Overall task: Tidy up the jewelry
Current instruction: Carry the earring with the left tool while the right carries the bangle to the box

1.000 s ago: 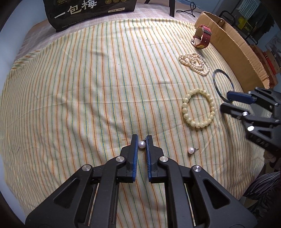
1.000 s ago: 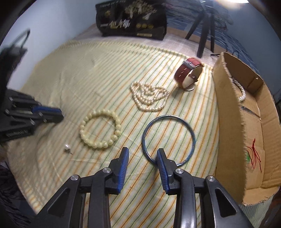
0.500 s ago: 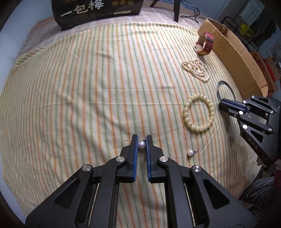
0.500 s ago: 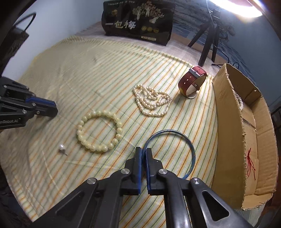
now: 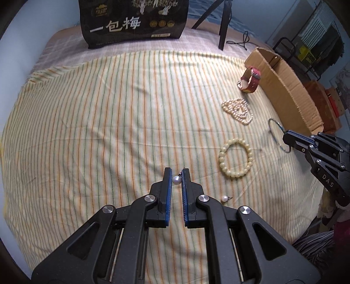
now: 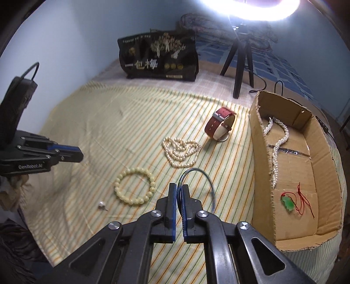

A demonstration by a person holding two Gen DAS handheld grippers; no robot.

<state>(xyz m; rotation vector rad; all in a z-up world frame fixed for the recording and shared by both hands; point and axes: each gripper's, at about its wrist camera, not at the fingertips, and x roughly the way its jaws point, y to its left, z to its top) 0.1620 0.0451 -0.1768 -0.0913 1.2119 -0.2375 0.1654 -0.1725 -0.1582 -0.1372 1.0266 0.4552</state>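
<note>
Pearl earring (image 5: 176,179) pinched in left gripper (image 5: 176,172); bangle (image 6: 196,174) in right gripper (image 6: 179,190).

"一包梅" on black bag (image 5: 133,20), "GenRobot.AI" on left hand-held gripper (image 6: 74,154), seemingly "DAS" on right hand-held gripper (image 5: 286,136)

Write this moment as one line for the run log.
left gripper: shut on pearl earring | right gripper: shut on blue bangle, lifted | goal: cardboard box
</note>
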